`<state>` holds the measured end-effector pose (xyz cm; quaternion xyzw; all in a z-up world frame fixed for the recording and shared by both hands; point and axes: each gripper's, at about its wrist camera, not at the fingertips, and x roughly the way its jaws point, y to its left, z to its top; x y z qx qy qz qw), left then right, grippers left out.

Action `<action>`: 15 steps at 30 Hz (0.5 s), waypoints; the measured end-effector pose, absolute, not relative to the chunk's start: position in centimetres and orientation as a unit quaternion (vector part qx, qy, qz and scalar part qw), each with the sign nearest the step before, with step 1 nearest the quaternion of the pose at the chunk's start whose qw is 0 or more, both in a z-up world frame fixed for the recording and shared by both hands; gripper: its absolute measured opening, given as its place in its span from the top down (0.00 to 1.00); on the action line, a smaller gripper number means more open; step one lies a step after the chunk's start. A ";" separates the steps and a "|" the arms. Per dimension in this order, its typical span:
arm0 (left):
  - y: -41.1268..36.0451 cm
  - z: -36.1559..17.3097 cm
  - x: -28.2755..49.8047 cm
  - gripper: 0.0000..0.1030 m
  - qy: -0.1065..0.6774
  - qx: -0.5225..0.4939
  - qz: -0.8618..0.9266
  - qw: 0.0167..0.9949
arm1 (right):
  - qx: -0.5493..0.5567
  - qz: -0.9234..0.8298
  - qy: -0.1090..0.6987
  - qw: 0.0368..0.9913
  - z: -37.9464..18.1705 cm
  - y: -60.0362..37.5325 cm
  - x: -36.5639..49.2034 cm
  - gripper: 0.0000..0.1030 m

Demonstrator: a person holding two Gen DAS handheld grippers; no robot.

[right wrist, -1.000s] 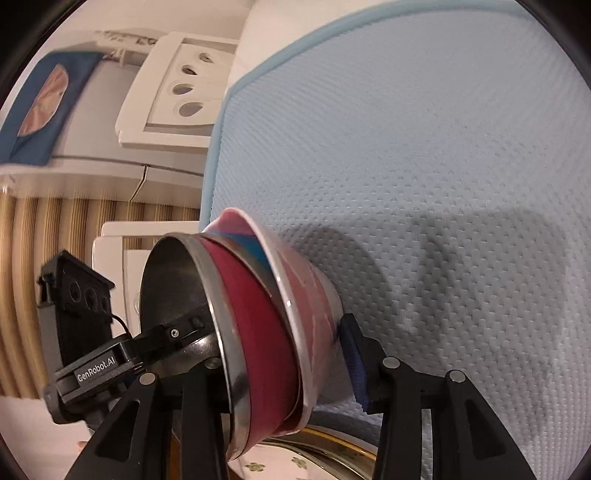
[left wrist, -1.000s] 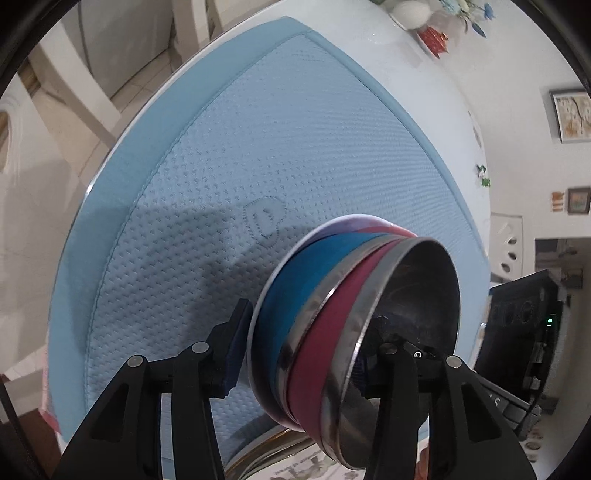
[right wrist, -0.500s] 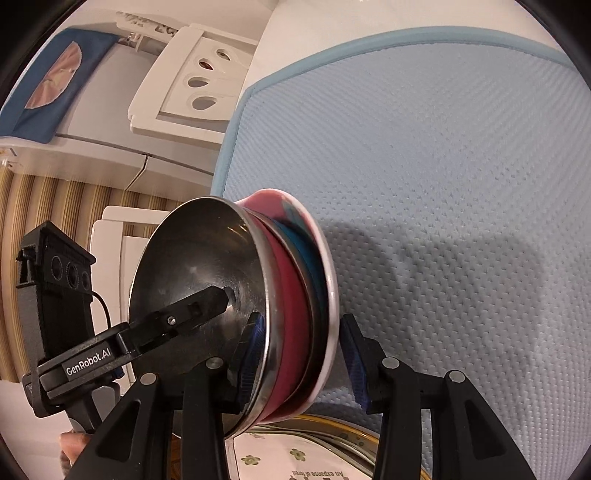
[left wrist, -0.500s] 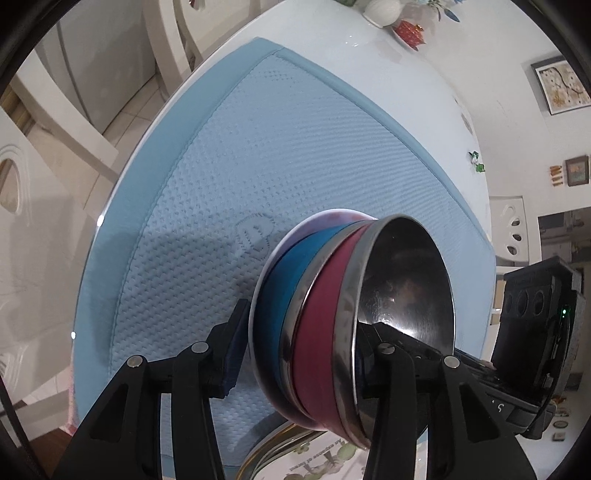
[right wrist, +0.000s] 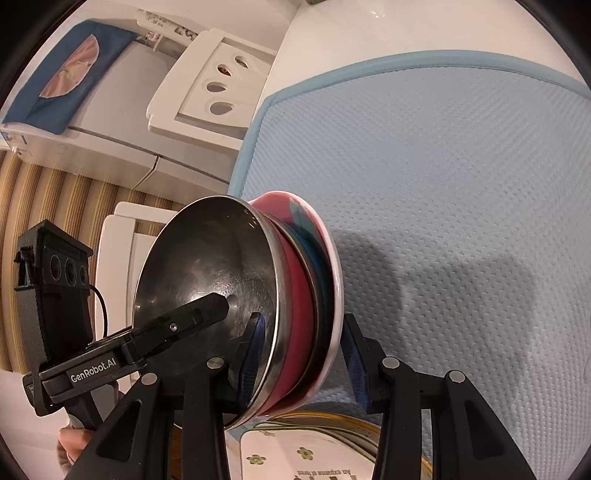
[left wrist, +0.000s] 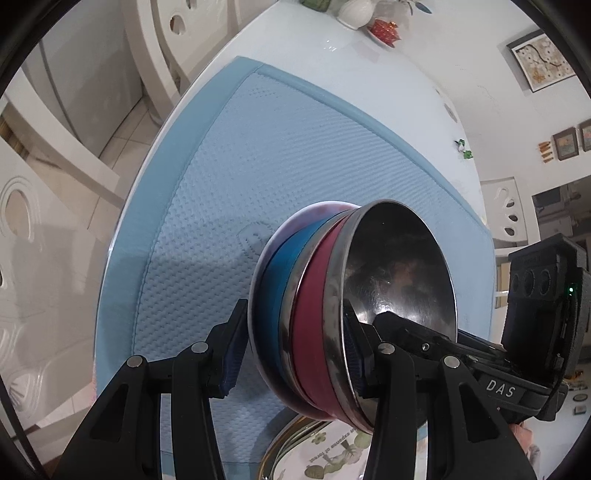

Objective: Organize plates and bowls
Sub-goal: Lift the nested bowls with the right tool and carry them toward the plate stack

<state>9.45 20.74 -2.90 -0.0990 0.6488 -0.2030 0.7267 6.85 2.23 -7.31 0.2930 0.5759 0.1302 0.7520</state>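
I hold a nested stack of bowls point(left wrist: 332, 317) tipped on its side in the air above the blue textured mat point(left wrist: 258, 155) on the white bench point(left wrist: 332, 51). My left gripper point(left wrist: 291, 354) has its jaws at a narrow-to-middling spread, one blue pad inside the innermost steel bowl point(left wrist: 399, 266) and the other against the outermost white bowl point(left wrist: 273, 236) — so they are clamped across the whole stack's wall. My right gripper point(right wrist: 303, 358) grips the same stack point(right wrist: 295, 314) from the opposite side of the rim in the same way: one pad inside the steel bowl point(right wrist: 207, 273), the other on the white bowl's point(right wrist: 334, 266) outside. Between those two shells sit a red bowl point(left wrist: 314, 325) and a blue bowl point(left wrist: 277, 295), each with a steel rim.

Just below the stack, at the near edge of both views, lies a gold-rimmed plate point(right wrist: 317, 454) printed with small flowers and lettering, resting on the mat. At the bench's far end stand a white vase point(left wrist: 354, 13) and a small red ornament point(left wrist: 384, 29). White chairs point(right wrist: 218, 85) ring the bench.
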 end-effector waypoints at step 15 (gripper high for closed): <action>20.4 -0.6 8.4 0.59 0.633 -0.079 -0.241 0.732 | 0.286 0.105 0.548 0.779 -4.9 2.1 4.1 0.60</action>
